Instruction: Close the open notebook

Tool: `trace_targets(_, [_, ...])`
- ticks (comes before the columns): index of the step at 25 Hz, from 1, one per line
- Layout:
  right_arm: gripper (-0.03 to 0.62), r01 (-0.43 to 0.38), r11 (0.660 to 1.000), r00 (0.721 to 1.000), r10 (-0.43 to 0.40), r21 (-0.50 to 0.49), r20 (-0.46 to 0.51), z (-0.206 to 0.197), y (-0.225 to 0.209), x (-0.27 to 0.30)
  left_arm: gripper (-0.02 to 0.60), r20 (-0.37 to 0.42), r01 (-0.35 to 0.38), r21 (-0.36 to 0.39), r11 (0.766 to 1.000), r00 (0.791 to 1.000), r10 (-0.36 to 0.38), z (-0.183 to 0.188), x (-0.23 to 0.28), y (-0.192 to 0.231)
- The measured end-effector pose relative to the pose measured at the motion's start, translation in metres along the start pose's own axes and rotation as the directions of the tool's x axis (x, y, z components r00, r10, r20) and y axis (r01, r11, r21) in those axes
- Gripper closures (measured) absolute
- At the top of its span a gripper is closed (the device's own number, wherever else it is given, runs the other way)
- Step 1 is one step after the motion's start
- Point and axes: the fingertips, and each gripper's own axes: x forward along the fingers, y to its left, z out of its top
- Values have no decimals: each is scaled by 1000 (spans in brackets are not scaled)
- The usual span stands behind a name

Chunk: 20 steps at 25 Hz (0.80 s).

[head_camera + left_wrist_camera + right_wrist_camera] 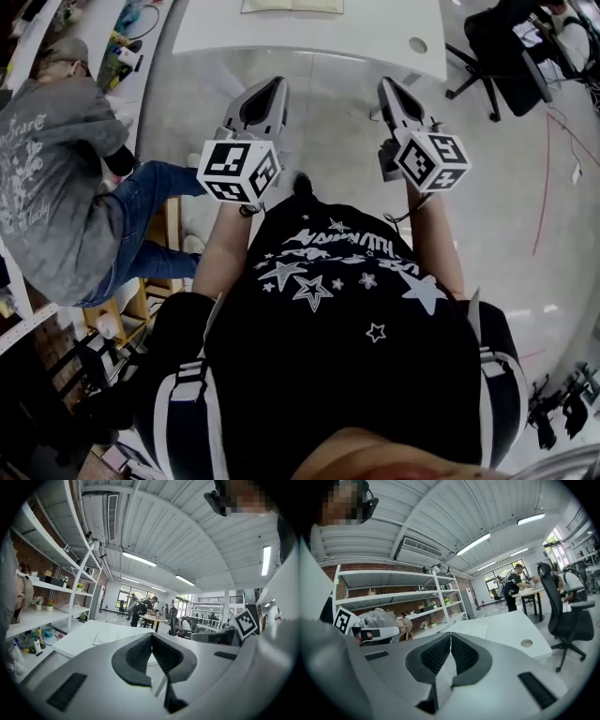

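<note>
The open notebook (291,6) lies flat on the white table (375,37) at the top edge of the head view, well ahead of both grippers. My left gripper (277,86) and right gripper (385,86) are held side by side over the floor, short of the table's near edge. Both point toward the table, jaws together and holding nothing. In the left gripper view the notebook (117,637) shows as a pale sheet beyond the shut left gripper (151,637). In the right gripper view the notebook (471,631) lies past the shut right gripper (451,637).
A person in a grey hoodie (56,178) crouches at the left beside white shelving (42,616). A black office chair (506,47) stands right of the table, which has a round cable hole (418,44). Other people work at distant desks (145,611).
</note>
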Motion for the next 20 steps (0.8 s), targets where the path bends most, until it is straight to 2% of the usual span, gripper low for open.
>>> trace_targets(8, [585,2,1000,1000,-2,0,-14,3,19,66,569,11,17,-1,1000,1000,-17,11,24,57])
trace_targets(13, [585,-28,999,999,28,-14,-29,2,17,104,569,2,-3,-18,1000,1000,3,1,47,81])
trace_targets(20, [585,-92,996,994,92,-14,-57,12,3,156,569,10,-72,-10,997,997,72,13,70,108])
